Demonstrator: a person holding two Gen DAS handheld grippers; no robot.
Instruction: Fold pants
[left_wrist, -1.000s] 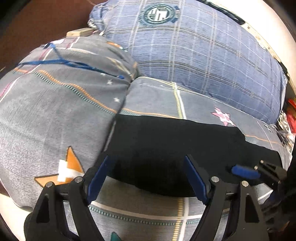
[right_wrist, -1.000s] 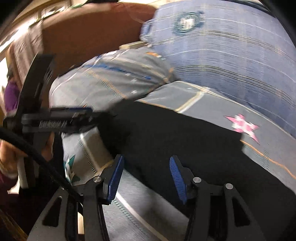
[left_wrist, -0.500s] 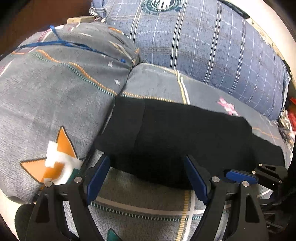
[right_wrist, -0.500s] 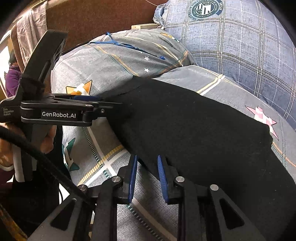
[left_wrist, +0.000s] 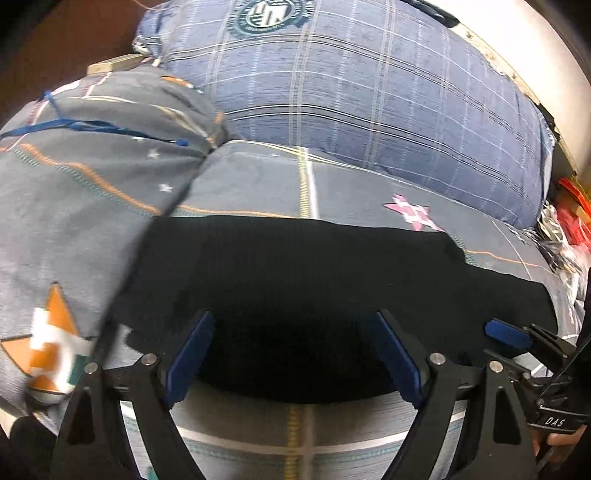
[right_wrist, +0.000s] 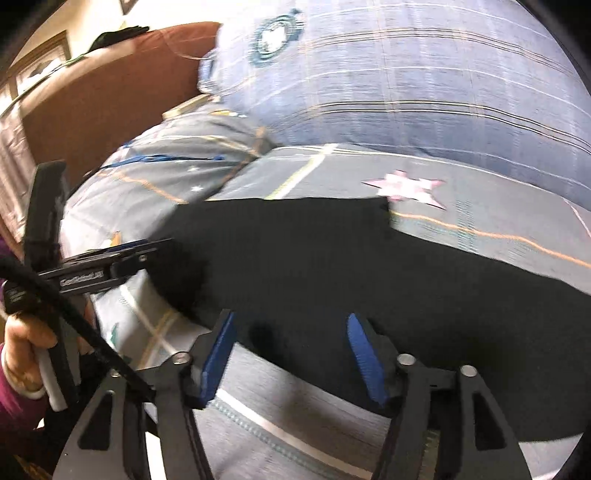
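Observation:
Black pants (left_wrist: 314, 280) lie folded flat on the grey patterned bed sheet (left_wrist: 258, 181); they also show in the right wrist view (right_wrist: 351, 266). My left gripper (left_wrist: 295, 347) is open, its blue pads over the near edge of the pants, holding nothing. My right gripper (right_wrist: 291, 350) is open above the pants' near edge, empty. The right gripper's blue tip (left_wrist: 508, 334) shows at the right in the left wrist view. The left gripper (right_wrist: 122, 254) shows at the left in the right wrist view, held by a hand (right_wrist: 26, 339).
A blue plaid pillow (left_wrist: 369, 92) lies behind the pants. A grey patterned pillow (left_wrist: 74, 177) with a blue cord lies at the left. A brown headboard (right_wrist: 103, 92) stands at the back left. Red clutter (left_wrist: 572, 218) sits at the right.
My right gripper was nearly shut at the pants' near edge half a second ago and is now open. Both grippers shifted slightly; the left stayed open.

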